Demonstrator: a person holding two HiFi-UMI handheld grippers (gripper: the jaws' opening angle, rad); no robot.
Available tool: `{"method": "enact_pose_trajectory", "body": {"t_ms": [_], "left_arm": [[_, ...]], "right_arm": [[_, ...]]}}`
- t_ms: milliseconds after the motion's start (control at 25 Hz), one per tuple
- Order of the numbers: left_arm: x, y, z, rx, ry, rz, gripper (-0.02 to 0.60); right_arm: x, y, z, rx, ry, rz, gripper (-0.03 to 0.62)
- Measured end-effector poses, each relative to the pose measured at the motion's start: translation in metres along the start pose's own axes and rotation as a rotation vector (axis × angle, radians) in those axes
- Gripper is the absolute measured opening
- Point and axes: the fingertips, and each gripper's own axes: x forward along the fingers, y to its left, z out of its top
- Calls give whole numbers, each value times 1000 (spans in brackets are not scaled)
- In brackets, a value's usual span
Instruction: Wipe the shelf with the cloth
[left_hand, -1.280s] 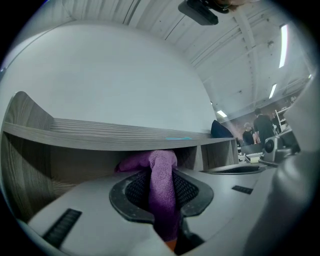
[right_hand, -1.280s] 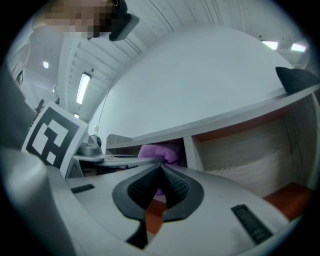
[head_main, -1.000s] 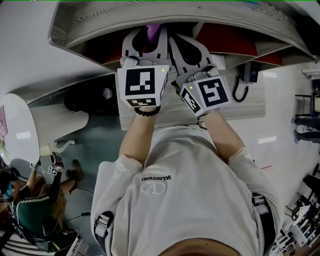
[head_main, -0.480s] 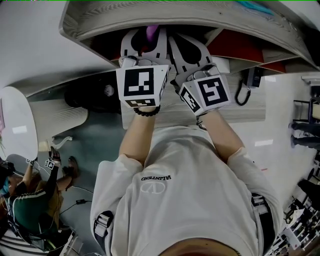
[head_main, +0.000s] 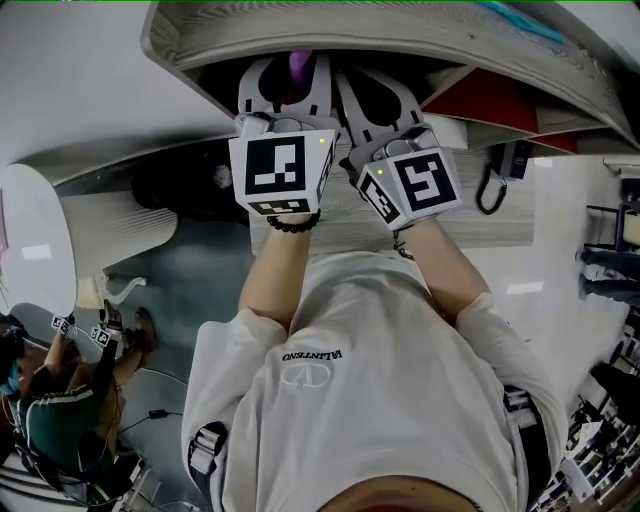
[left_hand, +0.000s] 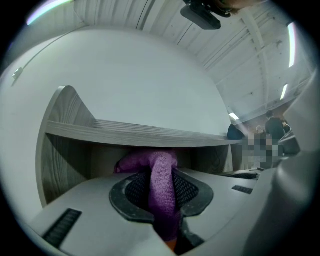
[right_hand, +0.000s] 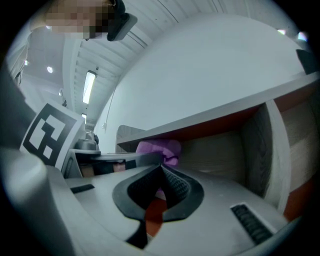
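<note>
A purple cloth (head_main: 301, 65) is pinched in my left gripper (head_main: 291, 78), which is shut on it and reaches into the grey wood-grain shelf (head_main: 400, 30). In the left gripper view the cloth (left_hand: 162, 182) runs up between the dark pads and bunches under the shelf board (left_hand: 140, 131). Just to its right, my right gripper (head_main: 372, 98) is shut with nothing between its jaws. The right gripper view has the jaws (right_hand: 161, 172) meeting at the tip, the cloth (right_hand: 159, 149) behind them to the left, and the shelf board (right_hand: 215, 112) overhead.
Red panels (head_main: 480, 100) line the shelf's inside at the right. An upright divider (right_hand: 277, 150) stands close to the right gripper's right. A black handset with a cord (head_main: 495, 170) hangs at the right. Another person (head_main: 60, 400) crouches at the lower left.
The head view has drifted, so the shelf sits further right in it. Both grippers hold the same pose and the left one keeps the cloth.
</note>
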Motion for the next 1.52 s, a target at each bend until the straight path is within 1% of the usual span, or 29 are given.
{"method": "enact_pose_trajectory", "body": {"t_ms": [360, 720, 1160, 1320, 1520], "left_arm": [[-16, 35, 2, -14, -14, 49, 79], [-25, 52, 0, -39, -24, 87, 78], [-36, 74, 2, -52, -36, 140, 80], [-37, 77, 3, -53, -40, 148, 78], [-38, 80, -3, -87, -51, 175, 78]], "right_arm": [[21, 30, -3, -11, 12, 46, -2], [31, 43, -8, -27, 25, 75, -2], [45, 61, -12, -27, 38, 109, -2], [49, 61, -12, -21, 40, 107, -2], [51, 61, -16, -26, 45, 116, -2]]}}
